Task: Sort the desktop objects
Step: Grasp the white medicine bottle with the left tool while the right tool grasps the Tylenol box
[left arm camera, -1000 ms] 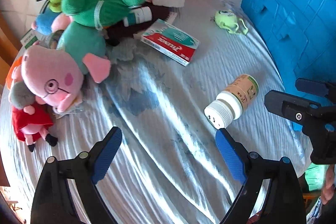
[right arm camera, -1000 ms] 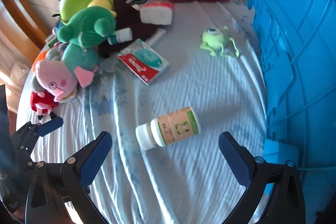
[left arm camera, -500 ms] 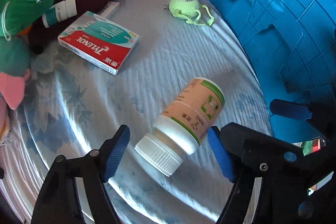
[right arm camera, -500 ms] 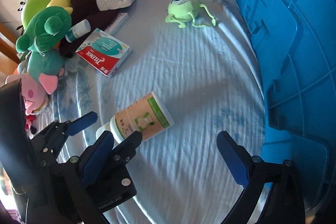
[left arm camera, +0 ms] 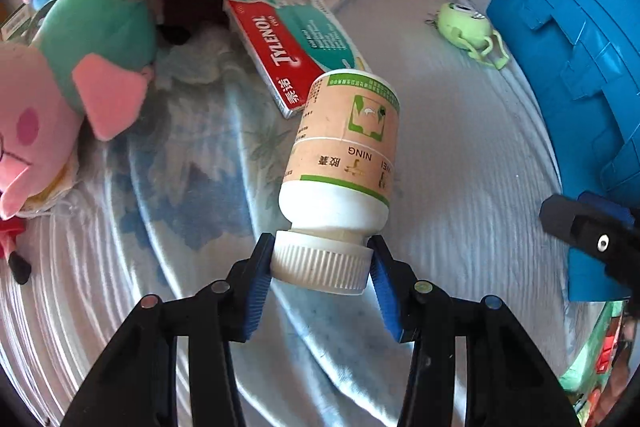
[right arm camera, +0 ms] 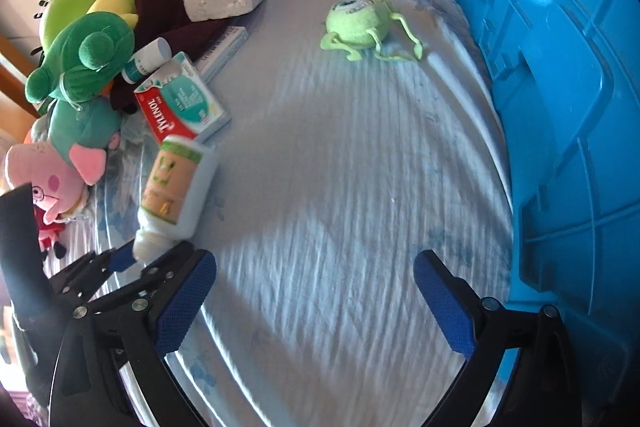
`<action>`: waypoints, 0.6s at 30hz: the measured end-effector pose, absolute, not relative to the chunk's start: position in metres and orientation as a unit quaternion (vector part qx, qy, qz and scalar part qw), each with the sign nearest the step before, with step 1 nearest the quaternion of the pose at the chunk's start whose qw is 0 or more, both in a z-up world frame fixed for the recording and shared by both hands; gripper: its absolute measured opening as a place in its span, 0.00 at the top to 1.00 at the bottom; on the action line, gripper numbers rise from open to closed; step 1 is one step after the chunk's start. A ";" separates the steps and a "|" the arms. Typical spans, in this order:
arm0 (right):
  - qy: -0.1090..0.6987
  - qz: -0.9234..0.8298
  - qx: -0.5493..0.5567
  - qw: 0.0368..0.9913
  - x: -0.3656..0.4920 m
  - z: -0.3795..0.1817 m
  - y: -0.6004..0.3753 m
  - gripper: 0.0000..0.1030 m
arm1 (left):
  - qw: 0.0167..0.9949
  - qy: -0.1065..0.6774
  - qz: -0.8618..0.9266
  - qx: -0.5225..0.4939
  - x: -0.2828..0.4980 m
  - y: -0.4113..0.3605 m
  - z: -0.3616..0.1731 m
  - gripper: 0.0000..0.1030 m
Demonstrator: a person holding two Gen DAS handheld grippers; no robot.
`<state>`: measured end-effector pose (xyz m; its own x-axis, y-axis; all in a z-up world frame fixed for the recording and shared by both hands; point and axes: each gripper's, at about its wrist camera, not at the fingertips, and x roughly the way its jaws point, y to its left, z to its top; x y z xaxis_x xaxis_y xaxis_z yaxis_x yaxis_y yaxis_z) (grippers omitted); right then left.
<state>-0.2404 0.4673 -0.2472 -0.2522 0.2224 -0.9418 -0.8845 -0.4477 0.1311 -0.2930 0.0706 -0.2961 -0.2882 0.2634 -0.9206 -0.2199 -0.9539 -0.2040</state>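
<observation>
Left gripper (left arm camera: 320, 265) is pinching the medicine bottle (left arm camera: 346, 151) by its white cap, frame centre, bottle body pointing away toward the Tylenol box (left arm camera: 294, 43). Right gripper (right arm camera: 314, 301) is spread wide with nothing between its pads, over the tablecloth (right arm camera: 340, 167), bottom of frame. Blue crate (right arm camera: 560, 87) fills the right edge.

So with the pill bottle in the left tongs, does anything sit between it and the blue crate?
Nothing visible does. The left tongs grip the pill bottle by its cap, and only bare cloth lies toward the blue crate. The green monster toy lies farther back; the right tongs are open nearby.
</observation>
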 end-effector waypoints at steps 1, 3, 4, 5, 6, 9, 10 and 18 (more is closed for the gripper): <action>0.352 0.710 -0.471 0.387 -0.242 -0.247 0.469 0.02 | 0.145 -0.016 0.802 -0.580 -0.290 0.065 -0.296 0.55; 0.352 0.712 -0.474 0.380 -0.246 -0.249 0.471 0.02 | 0.145 -0.014 0.795 -0.589 -0.289 0.056 -0.295 0.55; 0.352 0.712 -0.475 0.379 -0.248 -0.251 0.471 0.02 | 0.146 -0.012 0.792 -0.593 -0.288 0.055 -0.294 0.55; 0.353 0.713 -0.477 0.374 -0.250 -0.253 0.472 0.02 | 0.144 -0.009 0.791 -0.595 -0.288 0.055 -0.292 0.55; 0.363 0.712 -0.471 0.374 -0.251 -0.254 0.472 0.02 | 0.142 -0.005 0.792 -0.594 -0.290 0.057 -0.290 0.55; 0.374 0.709 -0.466 0.374 -0.254 -0.258 0.474 0.02 | 0.141 0.012 0.797 -0.587 -0.300 0.067 -0.286 0.49; 0.373 0.709 -0.467 0.374 -0.254 -0.258 0.474 0.02 | 0.141 0.014 0.798 -0.586 -0.307 0.072 -0.287 0.48; 0.368 0.705 -0.474 0.378 -0.253 -0.263 0.481 0.02 | 0.130 0.005 0.807 -0.576 -0.322 0.067 -0.292 0.48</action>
<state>-0.2527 0.4813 -0.2627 -0.2647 0.1836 -0.9467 -0.8813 -0.4445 0.1603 -0.3215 0.0675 -0.2920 -0.3036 0.2038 -0.9307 -0.2151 -0.9663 -0.1414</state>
